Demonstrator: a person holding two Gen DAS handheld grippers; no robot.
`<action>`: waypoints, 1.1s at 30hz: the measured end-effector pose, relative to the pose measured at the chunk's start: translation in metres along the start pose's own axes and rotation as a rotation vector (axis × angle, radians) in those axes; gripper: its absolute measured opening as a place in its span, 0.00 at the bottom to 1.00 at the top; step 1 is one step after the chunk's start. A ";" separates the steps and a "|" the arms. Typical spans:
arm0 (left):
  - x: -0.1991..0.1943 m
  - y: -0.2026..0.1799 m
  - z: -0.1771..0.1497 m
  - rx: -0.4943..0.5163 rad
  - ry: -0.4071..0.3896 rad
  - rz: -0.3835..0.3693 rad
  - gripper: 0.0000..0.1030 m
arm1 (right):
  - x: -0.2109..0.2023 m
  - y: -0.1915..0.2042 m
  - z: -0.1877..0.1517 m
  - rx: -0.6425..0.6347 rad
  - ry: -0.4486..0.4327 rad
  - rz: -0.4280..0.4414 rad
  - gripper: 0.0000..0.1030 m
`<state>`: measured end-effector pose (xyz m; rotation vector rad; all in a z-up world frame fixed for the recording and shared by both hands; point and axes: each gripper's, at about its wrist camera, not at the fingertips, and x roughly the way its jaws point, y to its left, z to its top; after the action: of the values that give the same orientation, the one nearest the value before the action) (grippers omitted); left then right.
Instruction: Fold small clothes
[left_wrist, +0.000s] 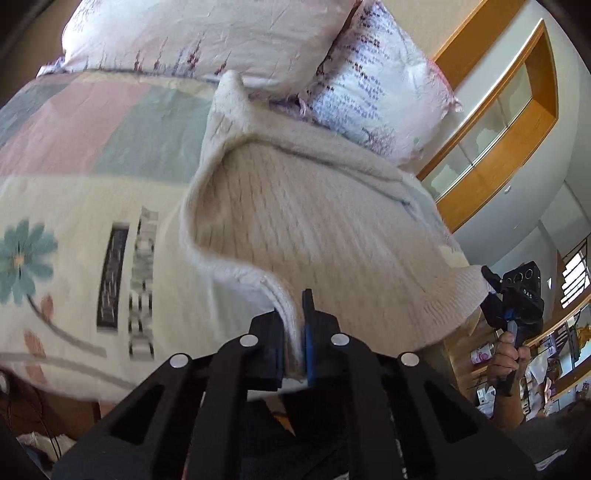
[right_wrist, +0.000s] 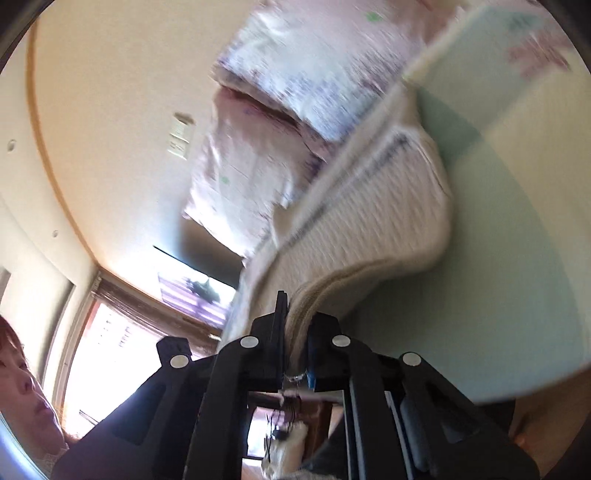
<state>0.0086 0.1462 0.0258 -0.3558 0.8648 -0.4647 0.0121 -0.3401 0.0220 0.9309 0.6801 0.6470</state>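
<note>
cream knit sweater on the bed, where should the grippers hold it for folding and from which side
Hold the cream knit sweater by its thick ribbed hem, coming in from the near bed edge. That rolled border is firm and lifts off the quilt, so fingers slide around it. Both are there now: the left gripper and right gripper are shut on the hem, one toward each end.

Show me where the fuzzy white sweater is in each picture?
Left wrist view: the sweater fills the middle, spread over the bedspread, its near edge pinched in the left gripper.
Right wrist view: the sweater runs from centre down to the right gripper, which clamps its ribbed edge.
Shared landmark: the purple-flowered pillow, right behind the sweater in both views.
</note>
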 end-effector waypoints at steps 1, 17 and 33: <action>-0.001 0.000 0.011 0.009 -0.019 0.003 0.07 | 0.001 0.004 0.008 -0.013 -0.016 0.008 0.08; 0.106 0.044 0.260 -0.085 -0.186 0.237 0.60 | 0.162 -0.056 0.233 0.078 -0.150 -0.354 0.70; 0.170 0.104 0.215 -0.332 0.041 -0.001 0.32 | 0.131 -0.067 0.203 -0.031 -0.167 -0.301 0.86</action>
<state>0.2998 0.1681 -0.0035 -0.6529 0.9839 -0.3291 0.2608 -0.3718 0.0184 0.8224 0.6424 0.3089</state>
